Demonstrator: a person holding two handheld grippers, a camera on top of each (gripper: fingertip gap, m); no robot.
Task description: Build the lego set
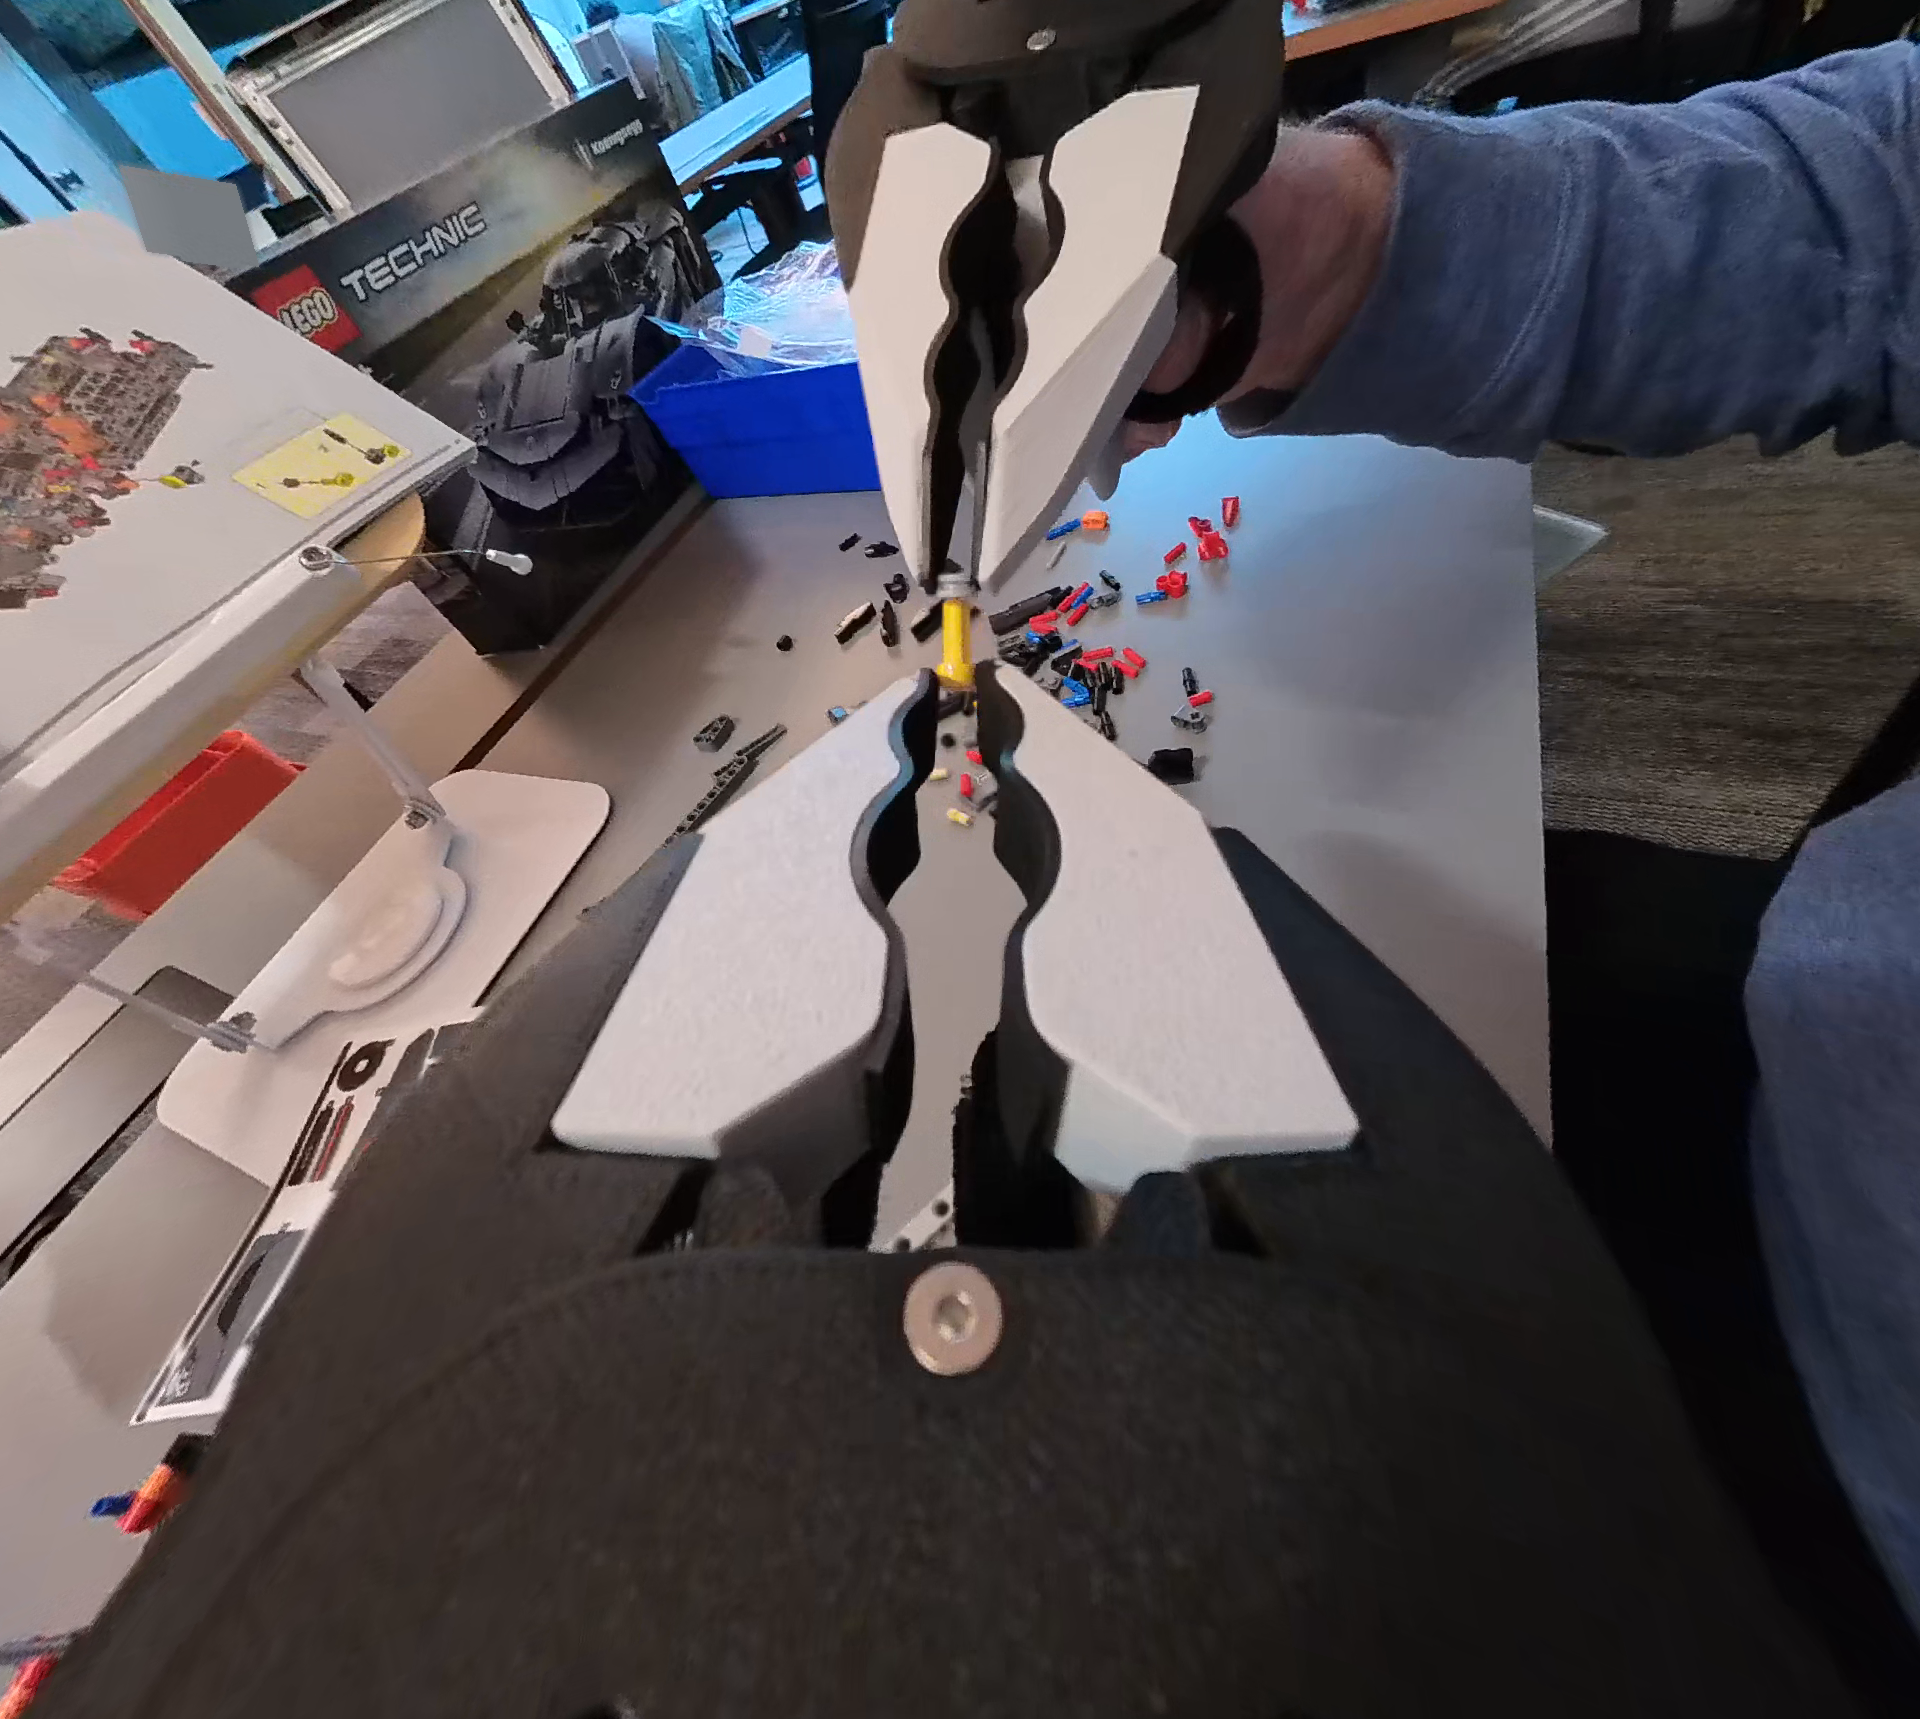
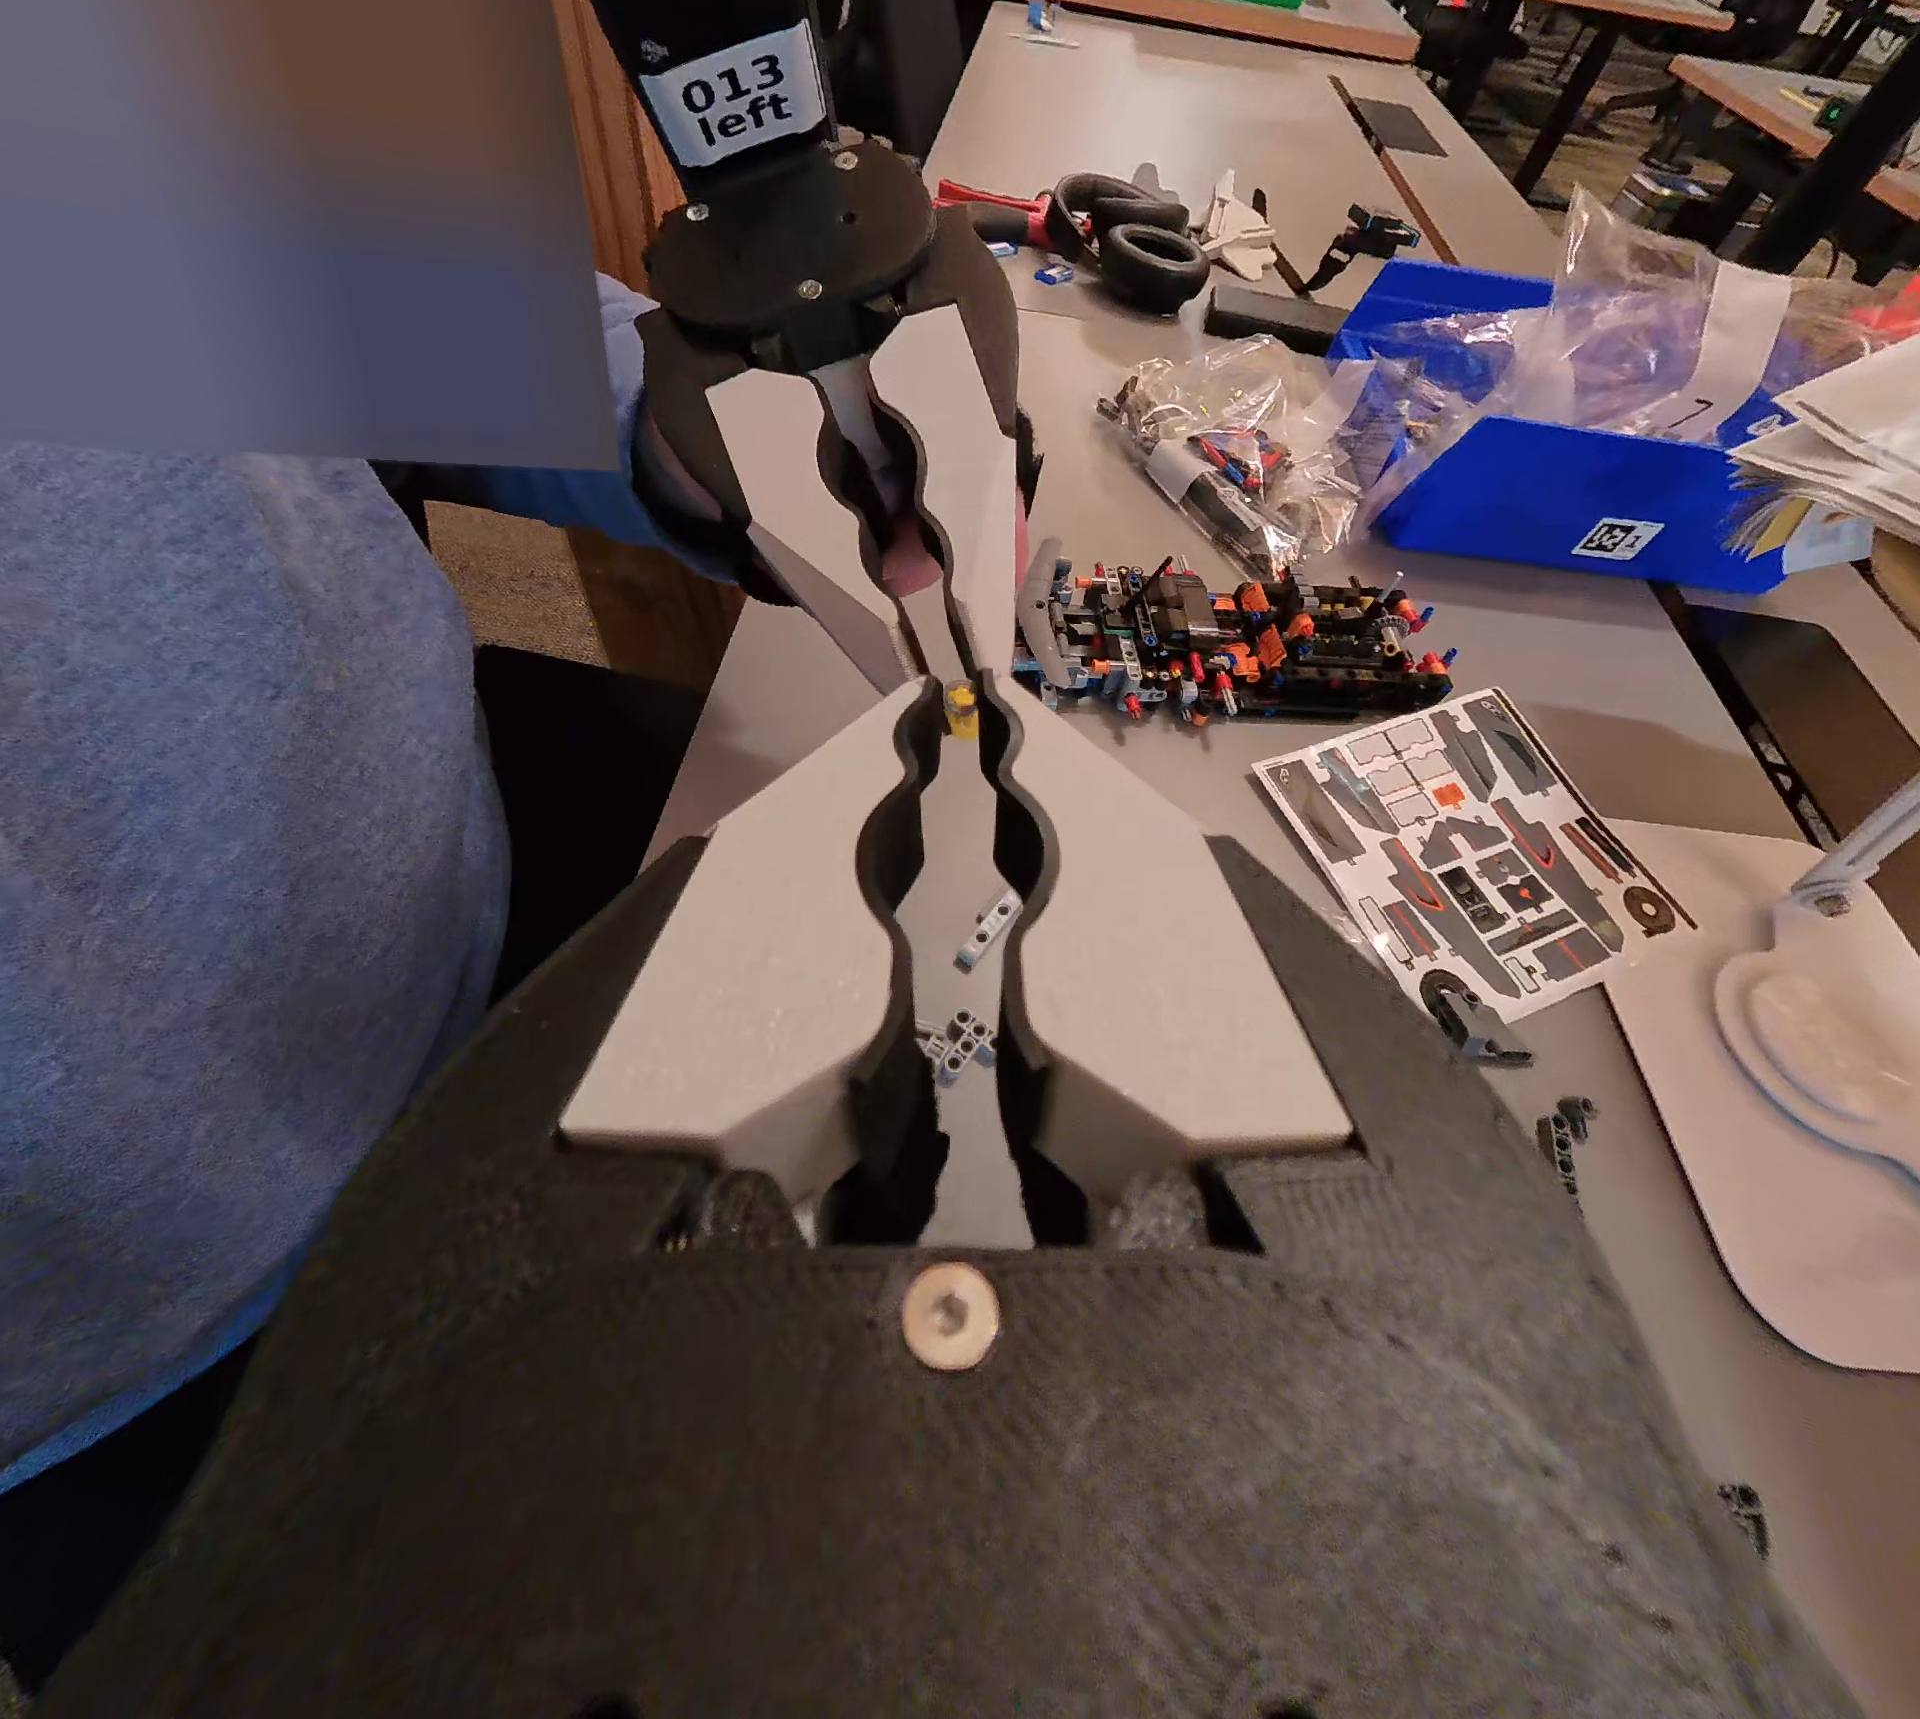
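Note:
A small yellow Lego axle piece (image 1: 954,643) with a grey bush (image 1: 953,586) on its far end hangs in the air over the grey table (image 1: 1371,713). My left gripper (image 1: 954,682) is shut on the yellow piece's near end. My right gripper (image 1: 951,573) comes down from above and is shut on the grey bush. In the right wrist view my right gripper (image 2: 961,695) closes around the yellow piece (image 2: 962,713), and my left gripper (image 2: 932,667) meets it tip to tip. A partly built Lego car chassis (image 2: 1226,641) lies on the table.
Several loose red, blue and black pieces (image 1: 1091,641) lie scattered under the grippers. A sticker sheet (image 2: 1475,848), bags of parts (image 2: 1236,443), a blue bin (image 2: 1558,485), the set's box (image 1: 468,287) and an instruction booklet (image 1: 156,443) on a white stand (image 1: 416,921) surround the spot. Both grippers' tips are close together, under 4 cm apart.

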